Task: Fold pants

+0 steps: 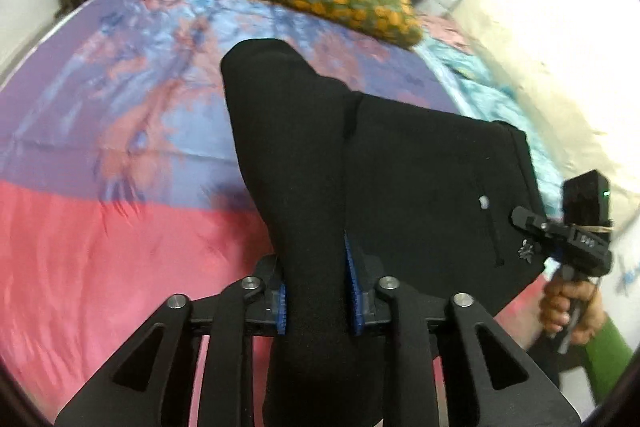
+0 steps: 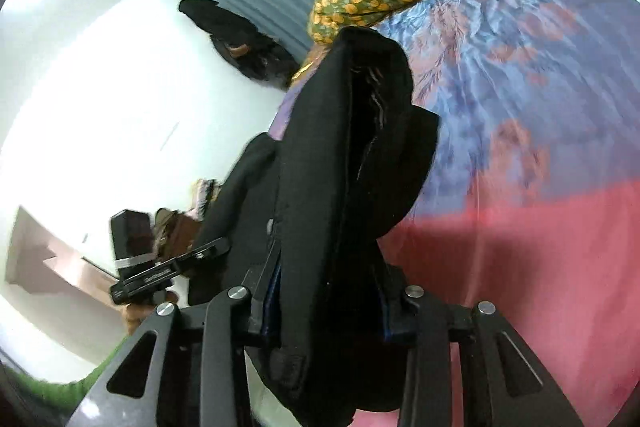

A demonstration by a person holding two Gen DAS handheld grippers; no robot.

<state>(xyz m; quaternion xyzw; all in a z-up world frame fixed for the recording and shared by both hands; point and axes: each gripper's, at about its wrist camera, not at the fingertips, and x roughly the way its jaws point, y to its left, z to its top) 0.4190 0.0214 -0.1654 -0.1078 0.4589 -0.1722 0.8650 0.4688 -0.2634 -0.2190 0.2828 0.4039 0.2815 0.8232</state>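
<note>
Now your left gripper and right gripper are each clamped on a bunch of the black pants — lifted over the bedspread ahead of both tools. Keep the 2 grips level and taut, and lay the fold down evenly.

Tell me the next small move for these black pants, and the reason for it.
Probably carry the pants forward and lower them flat onto the bedspread. Both the left gripper and the right gripper are clamped on bunched black fabric, and the cloth hangs lifted between them above the bed, so no fold can be made until it lies spread out.
</note>
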